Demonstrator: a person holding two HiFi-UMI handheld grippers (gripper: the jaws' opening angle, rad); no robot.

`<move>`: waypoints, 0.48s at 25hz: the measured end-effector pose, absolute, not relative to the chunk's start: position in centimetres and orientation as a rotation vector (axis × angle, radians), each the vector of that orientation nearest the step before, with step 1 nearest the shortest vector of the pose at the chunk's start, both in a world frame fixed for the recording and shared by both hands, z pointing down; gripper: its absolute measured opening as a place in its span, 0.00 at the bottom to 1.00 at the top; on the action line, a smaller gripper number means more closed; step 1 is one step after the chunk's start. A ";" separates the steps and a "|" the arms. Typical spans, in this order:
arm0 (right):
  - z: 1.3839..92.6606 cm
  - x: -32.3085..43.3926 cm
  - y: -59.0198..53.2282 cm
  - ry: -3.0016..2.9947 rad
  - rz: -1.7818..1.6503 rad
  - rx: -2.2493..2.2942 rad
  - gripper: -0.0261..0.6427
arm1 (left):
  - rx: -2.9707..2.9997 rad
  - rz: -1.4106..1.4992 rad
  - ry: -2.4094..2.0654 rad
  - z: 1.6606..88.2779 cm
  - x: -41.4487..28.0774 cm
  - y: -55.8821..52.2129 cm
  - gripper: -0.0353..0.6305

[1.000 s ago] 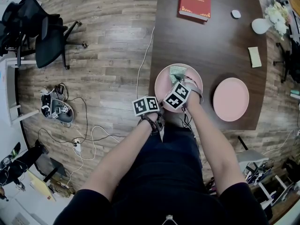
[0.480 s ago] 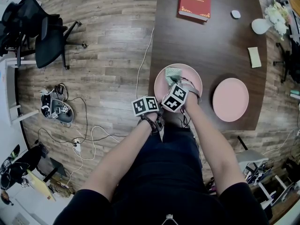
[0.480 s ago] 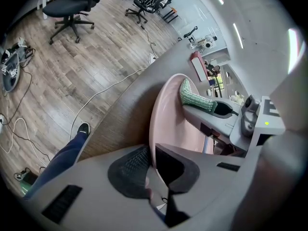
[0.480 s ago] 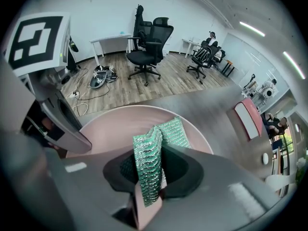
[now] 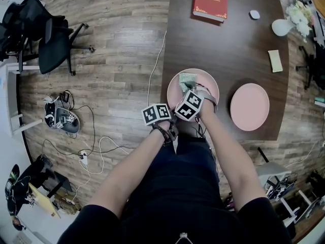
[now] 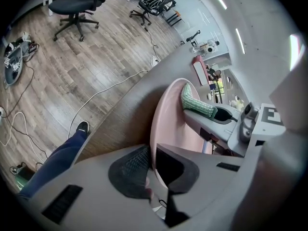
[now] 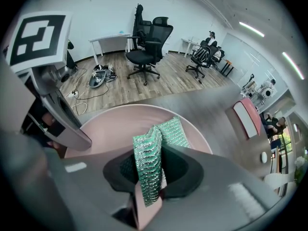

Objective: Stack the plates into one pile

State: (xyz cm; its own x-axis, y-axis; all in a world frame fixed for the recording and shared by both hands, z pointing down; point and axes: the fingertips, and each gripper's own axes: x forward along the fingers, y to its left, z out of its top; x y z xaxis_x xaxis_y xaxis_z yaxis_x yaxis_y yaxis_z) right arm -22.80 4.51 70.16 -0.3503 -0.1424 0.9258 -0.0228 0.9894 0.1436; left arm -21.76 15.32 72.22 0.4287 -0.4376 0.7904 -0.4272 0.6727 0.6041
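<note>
We judge the plate at the desk's near edge stiff, slick and breakable: left claw clenched on its rim, right claw grasping a sponge.

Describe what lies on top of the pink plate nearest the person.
A green sponge, gripped by the right gripper, hangs over the near plate; contact is unclear. The left gripper clamps its rim. The surface beneath both grippers is covered.
</note>
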 end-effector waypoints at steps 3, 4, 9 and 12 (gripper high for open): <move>70.2 -22.4 4.3 -1.914 -0.126 0.130 0.17 | 0.877 -0.024 -1.177 72.2 -21.8 15.5 0.07; 70.2 -22.4 4.2 -1.911 -0.131 0.135 0.17 | 0.876 -0.027 -1.179 72.1 -21.8 15.6 0.07; 70.5 -21.8 3.3 -1.900 -0.154 0.157 0.17 | 0.864 -0.049 -1.183 72.2 -21.8 15.5 0.07; 70.7 -21.7 3.1 -1.895 -0.157 0.170 0.17 | 0.852 -0.072 -1.183 72.3 -21.8 15.7 0.07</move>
